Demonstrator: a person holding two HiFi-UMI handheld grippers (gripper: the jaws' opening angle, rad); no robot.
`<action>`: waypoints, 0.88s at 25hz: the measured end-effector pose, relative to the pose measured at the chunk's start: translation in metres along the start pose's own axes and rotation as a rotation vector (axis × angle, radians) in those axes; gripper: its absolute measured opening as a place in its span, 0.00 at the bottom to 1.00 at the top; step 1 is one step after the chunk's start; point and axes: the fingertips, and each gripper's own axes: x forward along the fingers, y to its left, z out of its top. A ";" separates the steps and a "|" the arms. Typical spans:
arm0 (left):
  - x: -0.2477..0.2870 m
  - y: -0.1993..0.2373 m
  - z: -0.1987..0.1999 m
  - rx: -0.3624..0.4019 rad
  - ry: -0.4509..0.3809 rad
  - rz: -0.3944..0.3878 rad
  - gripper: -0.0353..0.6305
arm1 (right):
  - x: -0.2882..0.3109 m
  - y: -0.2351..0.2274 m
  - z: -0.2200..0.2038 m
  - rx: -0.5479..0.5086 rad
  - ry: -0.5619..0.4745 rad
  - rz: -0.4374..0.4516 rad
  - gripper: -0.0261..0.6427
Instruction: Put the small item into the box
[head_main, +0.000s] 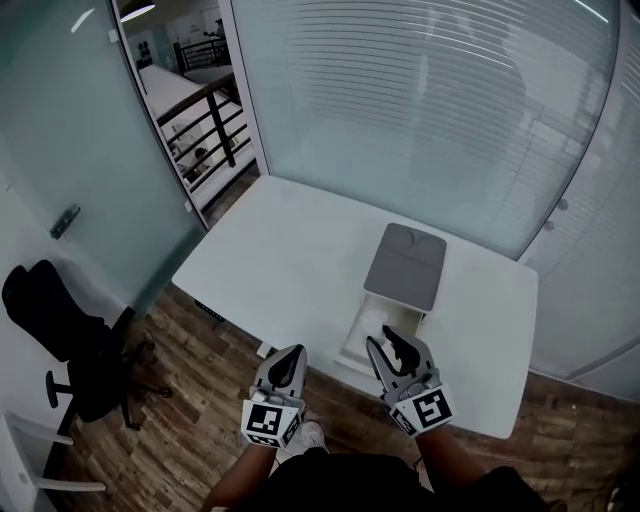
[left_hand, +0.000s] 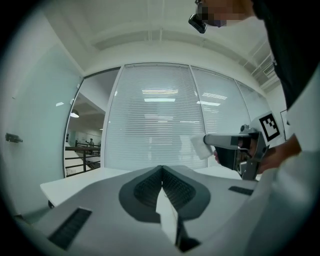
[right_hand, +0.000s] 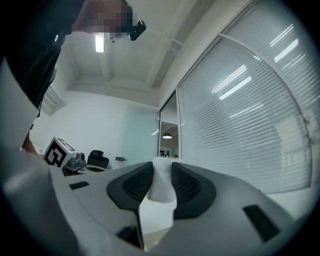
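One white box (head_main: 370, 325) with a flat grey lid (head_main: 405, 262) sits mid-frame on the smooth table (head_main: 280, 260).
Right gripper (right_hand: 161, 174) pinches the soft white small item (right_hand: 161, 189) between ribbed pads; left gripper (left_hand: 161, 174) is closed and empty.

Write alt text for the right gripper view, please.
The right gripper has its jaws pinched on a small white item, seen from just behind. Beyond them stand a glass wall with blinds and, at left, a black office chair.
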 end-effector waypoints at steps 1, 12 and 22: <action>0.003 0.005 -0.002 -0.004 0.003 -0.014 0.07 | 0.003 -0.001 -0.003 0.001 0.004 -0.017 0.22; 0.041 0.042 -0.024 -0.001 0.035 -0.192 0.07 | 0.020 -0.019 -0.034 -0.052 0.067 -0.186 0.22; 0.076 0.024 -0.034 -0.021 0.036 -0.310 0.07 | 0.017 -0.037 -0.085 -0.058 0.323 -0.191 0.23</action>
